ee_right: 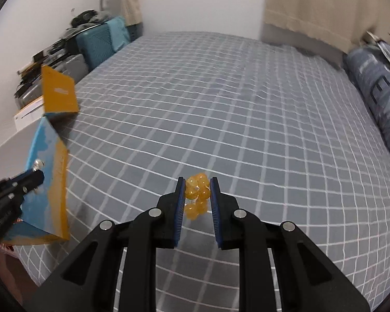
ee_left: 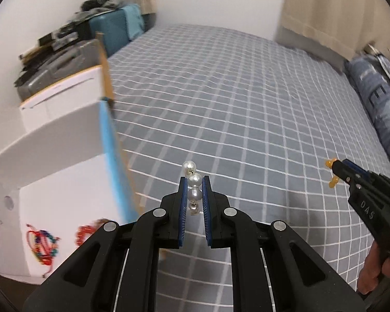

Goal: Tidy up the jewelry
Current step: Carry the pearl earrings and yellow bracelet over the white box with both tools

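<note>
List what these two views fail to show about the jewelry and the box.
- Pearl piece, left wrist view: lower end hidden between the left gripper pads.
- Amber beads, right wrist view: bunched between the right gripper pads, shape unclear.
- Colourful beaded pieces in white box: motion-blurred, partly behind the gripper.

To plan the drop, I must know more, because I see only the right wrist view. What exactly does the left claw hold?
Observer: The left claw is shut on a string of round white pearl beads; four beads show.
Operator: Does the open white cardboard box already contain something?
Observer: Yes. A multicoloured beaded bracelet lies on its floor, with a blurred red beaded piece beside it.
</note>
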Available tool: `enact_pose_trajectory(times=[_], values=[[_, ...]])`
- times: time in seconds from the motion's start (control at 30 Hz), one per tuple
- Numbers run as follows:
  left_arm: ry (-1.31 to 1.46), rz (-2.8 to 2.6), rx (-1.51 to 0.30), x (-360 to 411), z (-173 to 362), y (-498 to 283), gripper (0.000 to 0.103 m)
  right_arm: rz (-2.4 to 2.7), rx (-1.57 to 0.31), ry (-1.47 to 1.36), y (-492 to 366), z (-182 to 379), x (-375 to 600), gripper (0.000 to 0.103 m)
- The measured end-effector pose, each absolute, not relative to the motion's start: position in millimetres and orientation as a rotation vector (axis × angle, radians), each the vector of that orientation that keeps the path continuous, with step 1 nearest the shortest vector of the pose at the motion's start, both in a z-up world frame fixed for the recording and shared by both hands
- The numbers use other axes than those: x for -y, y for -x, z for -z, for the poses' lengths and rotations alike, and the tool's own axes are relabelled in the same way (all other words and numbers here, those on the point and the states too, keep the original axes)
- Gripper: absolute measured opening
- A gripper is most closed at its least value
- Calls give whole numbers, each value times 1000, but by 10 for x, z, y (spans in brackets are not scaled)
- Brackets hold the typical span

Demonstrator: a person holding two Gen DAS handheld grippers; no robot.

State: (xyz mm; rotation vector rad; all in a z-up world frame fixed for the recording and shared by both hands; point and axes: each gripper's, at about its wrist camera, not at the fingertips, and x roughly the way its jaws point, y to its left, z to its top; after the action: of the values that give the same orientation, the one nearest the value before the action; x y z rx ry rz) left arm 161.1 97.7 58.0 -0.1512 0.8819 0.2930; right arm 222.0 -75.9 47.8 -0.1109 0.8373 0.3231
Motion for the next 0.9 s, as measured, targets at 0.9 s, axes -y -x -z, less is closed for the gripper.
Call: enact_pose_trajectory(times=[0.9], values=[[322,-647,-820,-2925,-846,-237,11,-723,-747,230,-1470,-927,-1786,18]])
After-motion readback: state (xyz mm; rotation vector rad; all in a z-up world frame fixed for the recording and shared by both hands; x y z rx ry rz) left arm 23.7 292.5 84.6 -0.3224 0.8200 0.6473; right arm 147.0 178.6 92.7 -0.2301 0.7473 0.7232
